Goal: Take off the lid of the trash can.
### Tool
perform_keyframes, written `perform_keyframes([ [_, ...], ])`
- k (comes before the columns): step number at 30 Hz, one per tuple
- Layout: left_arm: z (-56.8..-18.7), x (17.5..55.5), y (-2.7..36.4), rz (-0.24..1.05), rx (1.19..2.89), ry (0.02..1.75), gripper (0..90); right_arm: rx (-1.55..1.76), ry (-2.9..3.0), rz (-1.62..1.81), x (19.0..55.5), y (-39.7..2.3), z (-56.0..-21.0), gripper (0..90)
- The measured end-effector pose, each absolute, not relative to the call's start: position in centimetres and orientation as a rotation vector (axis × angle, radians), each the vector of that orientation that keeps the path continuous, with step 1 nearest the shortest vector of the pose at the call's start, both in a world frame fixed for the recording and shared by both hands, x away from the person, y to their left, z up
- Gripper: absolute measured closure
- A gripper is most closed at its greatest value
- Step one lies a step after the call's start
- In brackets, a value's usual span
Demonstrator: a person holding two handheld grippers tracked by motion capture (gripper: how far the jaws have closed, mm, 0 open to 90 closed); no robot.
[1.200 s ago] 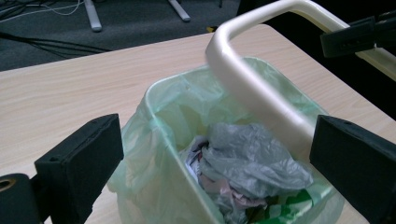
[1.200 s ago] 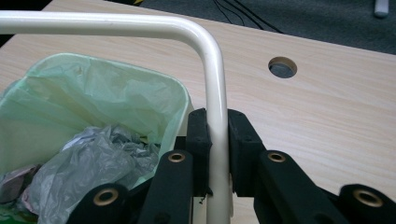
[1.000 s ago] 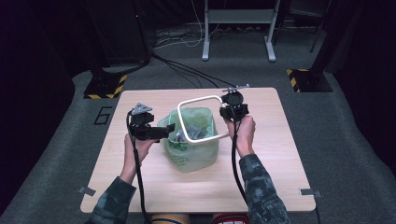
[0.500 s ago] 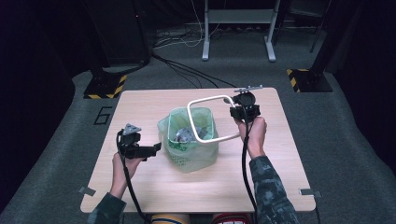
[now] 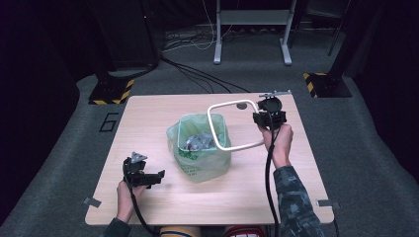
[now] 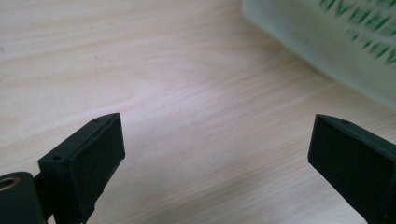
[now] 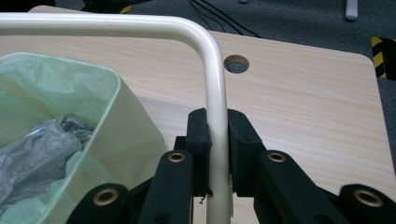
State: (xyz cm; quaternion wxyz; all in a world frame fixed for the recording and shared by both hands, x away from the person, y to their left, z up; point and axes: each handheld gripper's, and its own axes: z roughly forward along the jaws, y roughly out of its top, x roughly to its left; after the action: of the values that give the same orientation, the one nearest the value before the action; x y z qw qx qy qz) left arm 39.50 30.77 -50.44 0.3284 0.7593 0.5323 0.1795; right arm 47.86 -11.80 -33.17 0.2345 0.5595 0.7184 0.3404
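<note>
A pale bin lined with a green bag stands mid-table, with crumpled grey plastic inside. My right gripper is shut on one side of a cream tube ring. The ring hangs tilted above the bin's far right rim. In the right gripper view the pads clamp the ring's tube beside the bin. My left gripper sits low at the near left, apart from the bin. Its jaws are open over bare wood, with the bin's wall at upper right.
The wooden table has a round hole near its far edge. On the grey floor behind are cables, a metal stand and two bases with yellow-black tape. A "6" is marked left of the table.
My left gripper has left the bin's side and dropped toward the near left of the table. My right gripper has carried the ring a little to the right.
</note>
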Motion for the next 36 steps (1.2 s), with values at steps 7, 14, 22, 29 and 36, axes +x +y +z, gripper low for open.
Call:
perform_keyframes([
  [7, -51.9, 39.5, 30.8, 0.483, 2.021, 1.408, 3.0, 1.564, 1.945, 0.933, 47.7, -13.6, -33.3, 80.6],
  [14, -52.8, 39.2, 30.3, 0.561, 2.008, 1.385, 2.4, 1.587, 1.925, 0.922, 47.4, -15.1, -33.6, 80.6],
  [22, -53.0, 39.3, 30.3, 0.576, 1.988, 1.380, 2.2, 1.608, 1.897, 0.908, 46.9, -17.0, -34.2, 80.6],
  [29, -53.0, 39.3, 30.2, 0.577, 1.986, 1.383, 2.3, 1.628, 1.868, 0.894, 46.6, -18.5, -34.7, 80.6],
  [36, -53.0, 39.3, 30.2, 0.578, 1.982, 1.388, 2.4, 1.650, 1.843, 0.878, 46.4, -19.6, -35.7, 80.6],
])
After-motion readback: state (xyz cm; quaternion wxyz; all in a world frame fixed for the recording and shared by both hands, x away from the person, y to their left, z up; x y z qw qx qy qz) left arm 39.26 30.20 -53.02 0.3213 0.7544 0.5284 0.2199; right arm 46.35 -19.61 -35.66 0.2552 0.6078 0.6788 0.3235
